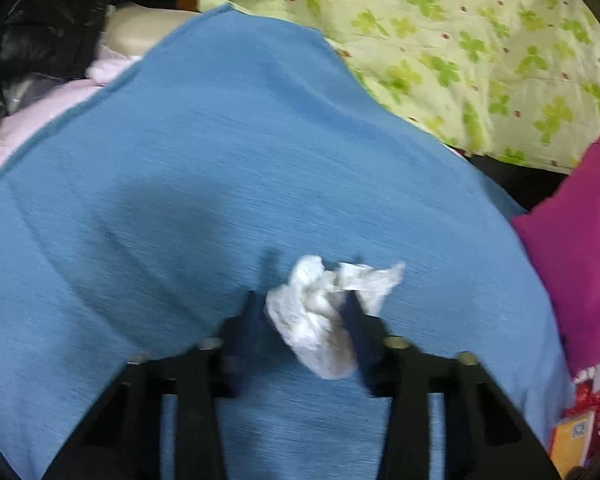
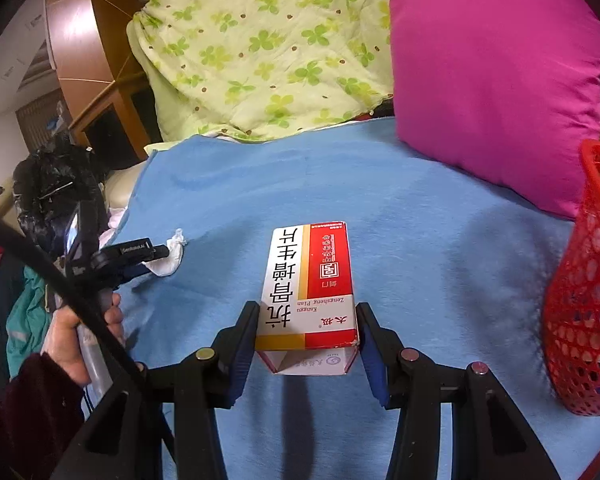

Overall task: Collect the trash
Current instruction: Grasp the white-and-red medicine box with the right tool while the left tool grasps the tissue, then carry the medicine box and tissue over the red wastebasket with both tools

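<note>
A crumpled white tissue [image 1: 324, 312] lies on the blue blanket [image 1: 180, 200], between the fingers of my left gripper [image 1: 302, 304], which stand around it with a gap on the left side. The same tissue [image 2: 168, 256] and left gripper [image 2: 162, 260] show at the left of the right wrist view. A red and white medicine box [image 2: 310, 284] with Chinese print sits between the fingers of my right gripper [image 2: 308, 316], whose pads press both its sides above the blanket [image 2: 420, 260].
A red mesh basket [image 2: 584, 300] stands at the right. A magenta pillow [image 2: 496, 72] and a green clover quilt [image 2: 260, 40] lie behind. A black plastic bag [image 2: 48, 188] sits at the left, beside wooden furniture [image 2: 84, 40].
</note>
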A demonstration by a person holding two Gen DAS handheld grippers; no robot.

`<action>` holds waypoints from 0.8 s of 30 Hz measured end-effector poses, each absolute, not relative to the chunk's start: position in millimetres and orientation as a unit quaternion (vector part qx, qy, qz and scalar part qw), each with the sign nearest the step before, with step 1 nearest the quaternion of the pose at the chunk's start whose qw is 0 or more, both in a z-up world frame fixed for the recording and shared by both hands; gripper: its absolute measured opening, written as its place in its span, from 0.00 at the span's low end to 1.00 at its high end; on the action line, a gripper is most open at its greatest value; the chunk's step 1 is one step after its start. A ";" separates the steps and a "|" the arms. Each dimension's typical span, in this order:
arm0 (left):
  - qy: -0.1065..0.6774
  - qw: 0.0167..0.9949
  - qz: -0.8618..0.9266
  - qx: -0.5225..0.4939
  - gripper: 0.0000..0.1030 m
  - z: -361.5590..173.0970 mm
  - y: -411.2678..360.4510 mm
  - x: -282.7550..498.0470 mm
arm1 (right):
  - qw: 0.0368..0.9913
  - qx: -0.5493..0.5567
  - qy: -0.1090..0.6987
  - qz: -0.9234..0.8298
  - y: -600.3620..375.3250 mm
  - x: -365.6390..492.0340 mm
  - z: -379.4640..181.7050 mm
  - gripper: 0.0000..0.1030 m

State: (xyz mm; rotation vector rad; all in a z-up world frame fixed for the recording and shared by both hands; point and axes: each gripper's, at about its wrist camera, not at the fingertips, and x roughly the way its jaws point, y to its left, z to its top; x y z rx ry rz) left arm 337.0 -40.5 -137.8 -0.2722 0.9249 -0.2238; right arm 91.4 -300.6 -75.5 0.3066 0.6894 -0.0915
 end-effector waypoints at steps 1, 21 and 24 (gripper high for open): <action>0.442 0.882 -0.110 -0.124 0.27 -136.4 -44.7 335.0 | 0.930 0.151 0.333 -0.042 -303.0 90.9 -76.2 0.49; 0.372 0.917 -0.146 0.019 0.20 -68.0 -94.1 185.0 | 0.920 0.242 0.304 0.043 -327.5 83.6 -59.6 0.49; 0.330 0.932 -0.140 0.059 0.20 -49.7 -106.1 155.8 | 0.931 0.218 0.290 0.032 -321.1 73.7 -51.2 0.49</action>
